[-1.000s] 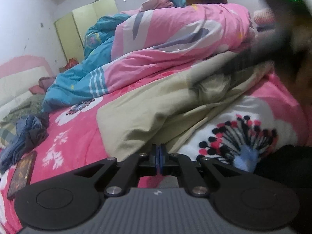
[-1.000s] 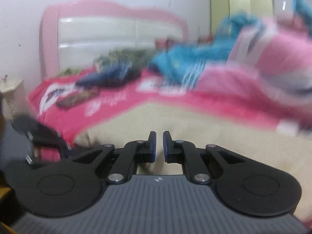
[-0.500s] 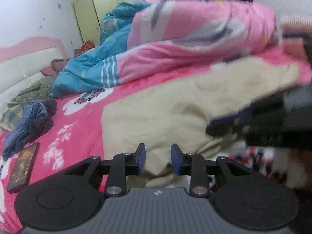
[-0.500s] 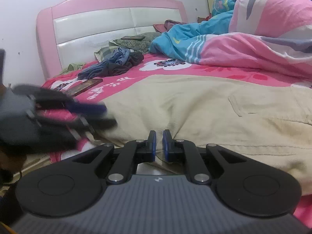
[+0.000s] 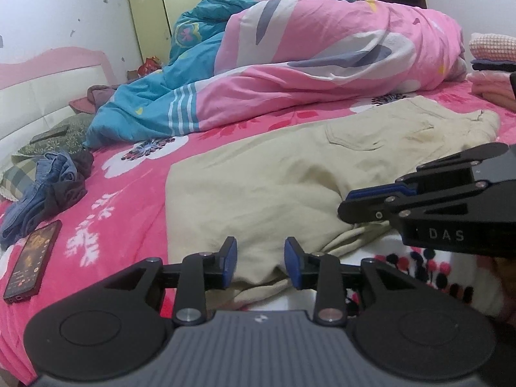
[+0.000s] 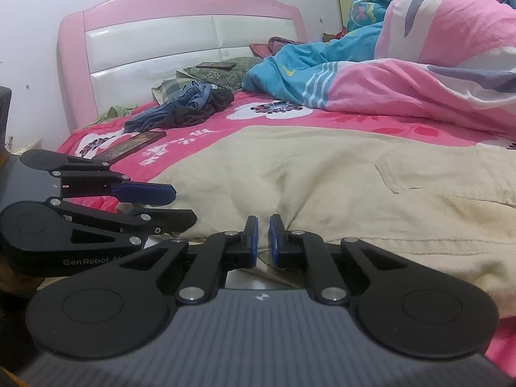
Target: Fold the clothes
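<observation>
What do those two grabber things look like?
Both grabbers match: the left gripper and right gripper have black jointed metal arms with silver bolts, blue pads on the fingertips, and a ribbed grey body. White lettering marks their sides.

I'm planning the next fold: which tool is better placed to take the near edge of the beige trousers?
Left. The left tool has just been opening, with the near edge of the beige trousers between its jaws; the right tool is shut.

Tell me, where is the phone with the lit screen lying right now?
The phone lies on the pink floral bedspread, at the left edge of the left wrist view, just below the heap of blue and dark clothes.
</observation>
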A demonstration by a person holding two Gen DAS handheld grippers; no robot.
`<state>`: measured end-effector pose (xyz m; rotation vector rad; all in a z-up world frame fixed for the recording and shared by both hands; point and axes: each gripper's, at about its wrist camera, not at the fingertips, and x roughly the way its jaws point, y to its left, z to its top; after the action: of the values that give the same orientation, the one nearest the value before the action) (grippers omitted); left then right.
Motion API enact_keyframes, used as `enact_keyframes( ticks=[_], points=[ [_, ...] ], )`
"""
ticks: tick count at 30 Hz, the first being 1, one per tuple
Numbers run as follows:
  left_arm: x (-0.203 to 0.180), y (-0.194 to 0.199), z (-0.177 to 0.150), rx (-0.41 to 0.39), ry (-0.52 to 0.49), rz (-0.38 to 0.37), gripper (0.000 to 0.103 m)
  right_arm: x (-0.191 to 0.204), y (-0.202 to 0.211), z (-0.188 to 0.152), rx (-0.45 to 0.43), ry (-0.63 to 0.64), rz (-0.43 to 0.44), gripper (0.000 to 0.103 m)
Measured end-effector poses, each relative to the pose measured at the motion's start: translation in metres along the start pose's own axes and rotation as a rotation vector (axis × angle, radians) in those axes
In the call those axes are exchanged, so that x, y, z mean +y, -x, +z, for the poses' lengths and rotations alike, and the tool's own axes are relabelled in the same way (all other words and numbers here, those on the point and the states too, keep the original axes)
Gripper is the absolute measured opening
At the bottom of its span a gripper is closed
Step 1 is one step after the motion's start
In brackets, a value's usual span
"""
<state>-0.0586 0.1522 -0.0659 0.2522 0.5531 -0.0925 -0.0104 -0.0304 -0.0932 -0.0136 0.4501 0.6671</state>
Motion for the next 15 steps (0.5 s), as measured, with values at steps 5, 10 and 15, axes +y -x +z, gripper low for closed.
enact_keyframes(
  ticks=[5, 10, 15],
  points=[
    [0.0015, -0.0003, 0.0004, 0.001, 0.0, 0.0, 0.034, 0.0009, 0.0004, -0.0006, -0.002, 0.005, -0.004, 0.007],
    [0.0009, -0.0003, -0.0001, 0.0, -0.001, 0.001, 0.034, 0.0009, 0.0003, -0.0005, -0.002, 0.004, -0.003, 0.007],
    [0.001, -0.0002, -0.0001, 0.001, -0.003, 0.002, 0.034, 0.0007, -0.0001, -0.0007, -0.004, 0.005, -0.003, 0.007]
  ],
)
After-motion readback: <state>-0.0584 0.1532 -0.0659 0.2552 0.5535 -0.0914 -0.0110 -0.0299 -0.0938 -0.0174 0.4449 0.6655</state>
